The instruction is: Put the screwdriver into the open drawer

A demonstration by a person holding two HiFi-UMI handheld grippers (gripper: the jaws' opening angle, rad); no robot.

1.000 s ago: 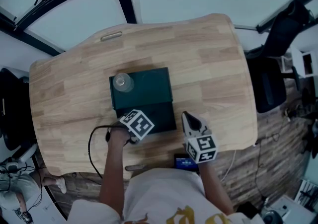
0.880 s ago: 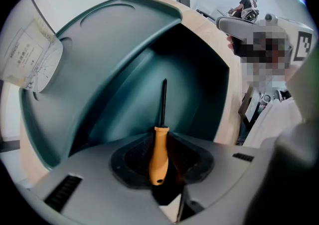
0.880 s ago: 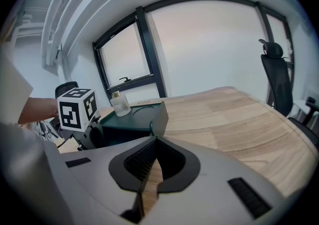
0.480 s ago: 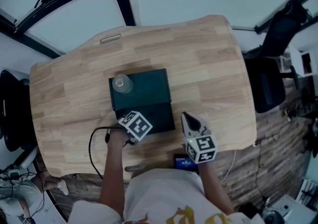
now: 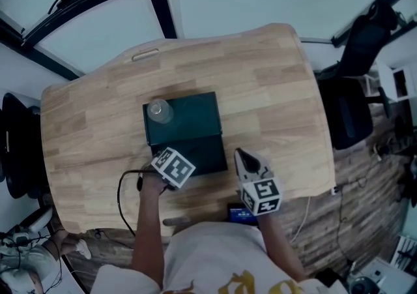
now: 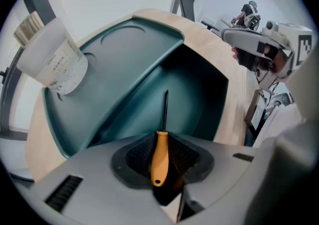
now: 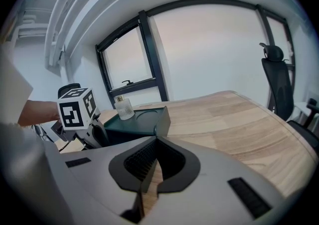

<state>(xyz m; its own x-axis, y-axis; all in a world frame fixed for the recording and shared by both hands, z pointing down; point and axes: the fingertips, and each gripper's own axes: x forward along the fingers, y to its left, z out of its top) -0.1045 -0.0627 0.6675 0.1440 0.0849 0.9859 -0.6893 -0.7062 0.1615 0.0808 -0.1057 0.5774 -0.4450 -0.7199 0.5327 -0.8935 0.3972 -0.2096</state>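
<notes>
The task was partly done, by my reading: the screwdriver (image 6: 160, 145) was lifted and brought to the open drawer (image 6: 130, 112), but not yet let go. The left tool (image 6: 160, 161) was clamped on its orange handle, the thin dark shaft pointing forward and down into the drawer's dark green hollow, apparently touching nothing. What remained was to lower it and release. The right tool (image 7: 148, 171) had its jaws drawn together on nothing, held above the desk (image 7: 239, 119) just right of the green cabinet (image 5: 189, 117), on whose top a small bottle (image 6: 50, 57) stood.
</notes>
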